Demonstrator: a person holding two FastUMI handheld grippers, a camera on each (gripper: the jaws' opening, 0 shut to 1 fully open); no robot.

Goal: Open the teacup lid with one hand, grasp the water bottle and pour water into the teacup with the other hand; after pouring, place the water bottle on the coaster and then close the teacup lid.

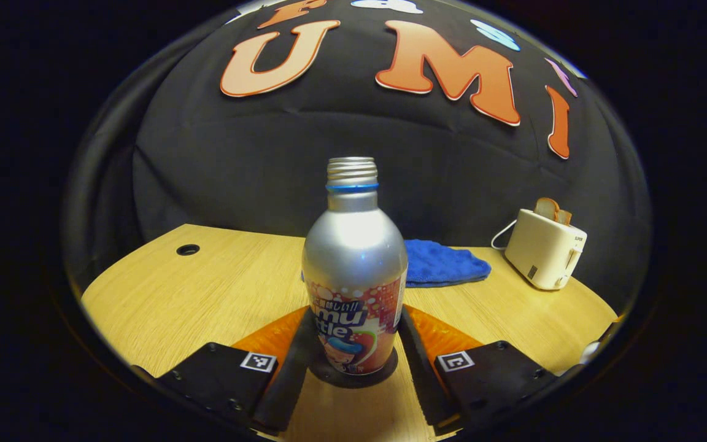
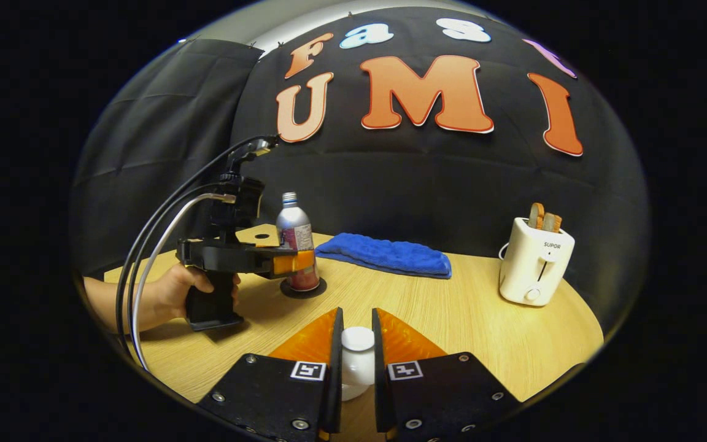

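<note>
Standing upright on its dark coaster [image 1: 353, 376] on the tabletop [image 1: 206, 288], the water bottle [image 1: 355, 276] sits between the left claw [image 1: 353, 356] fingers, which flank its label; whether they press it I cannot tell. Its smooth metal looks slippery and dentable, so the labelled belly is the best hold. The right claw [image 2: 357, 350] is clamped on the white teacup lid [image 2: 357, 339].
</note>
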